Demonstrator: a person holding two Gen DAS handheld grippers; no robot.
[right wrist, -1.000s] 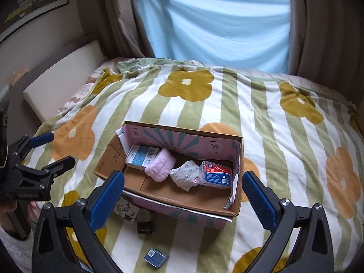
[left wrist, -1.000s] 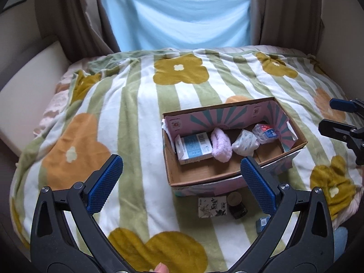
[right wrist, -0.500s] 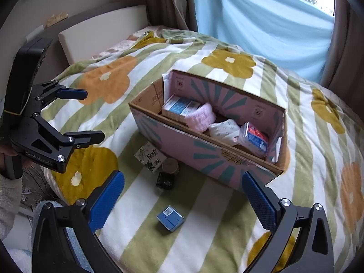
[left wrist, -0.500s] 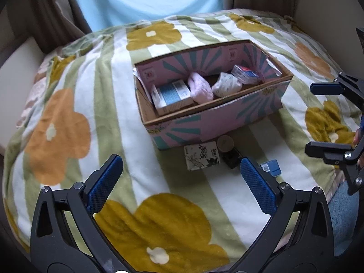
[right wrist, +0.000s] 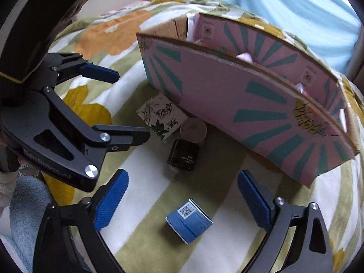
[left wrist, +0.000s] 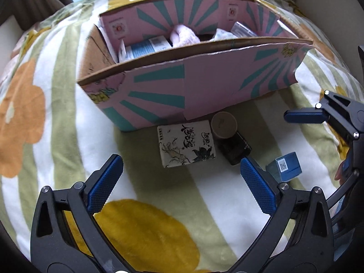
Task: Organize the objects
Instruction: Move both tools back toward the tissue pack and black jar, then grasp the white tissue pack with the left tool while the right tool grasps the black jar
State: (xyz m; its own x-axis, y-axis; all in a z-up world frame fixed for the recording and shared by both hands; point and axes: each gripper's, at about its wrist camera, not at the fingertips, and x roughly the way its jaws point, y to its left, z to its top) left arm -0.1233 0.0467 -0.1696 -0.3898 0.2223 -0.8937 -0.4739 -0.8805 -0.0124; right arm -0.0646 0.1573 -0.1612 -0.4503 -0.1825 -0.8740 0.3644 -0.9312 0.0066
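Note:
A pink and teal cardboard box [left wrist: 204, 84] [right wrist: 261, 104] stands on the bed, holding a blue-white packet [left wrist: 145, 46], a pink cloth [left wrist: 184, 35] and other items. In front of it lie a white illustrated box [left wrist: 185, 144] [right wrist: 162, 116], a dark jar with a tan lid [left wrist: 227, 132] [right wrist: 188, 141] and a small blue box [left wrist: 284, 168] [right wrist: 188, 220]. My left gripper [left wrist: 179, 182] is open just before the white box. My right gripper [right wrist: 182, 200] is open over the blue box. Each gripper shows in the other's view.
A striped blanket with yellow and orange flowers [left wrist: 56, 113] covers the bed. Blue fabric and brown curtains [right wrist: 295, 6] hang behind the box. A light cushion [left wrist: 9, 29] sits at the far left. The bed edge is close beneath both grippers.
Both grippers have dropped lower and closer to the items in front of the box. The box now fills much more of each view. Both stay open.

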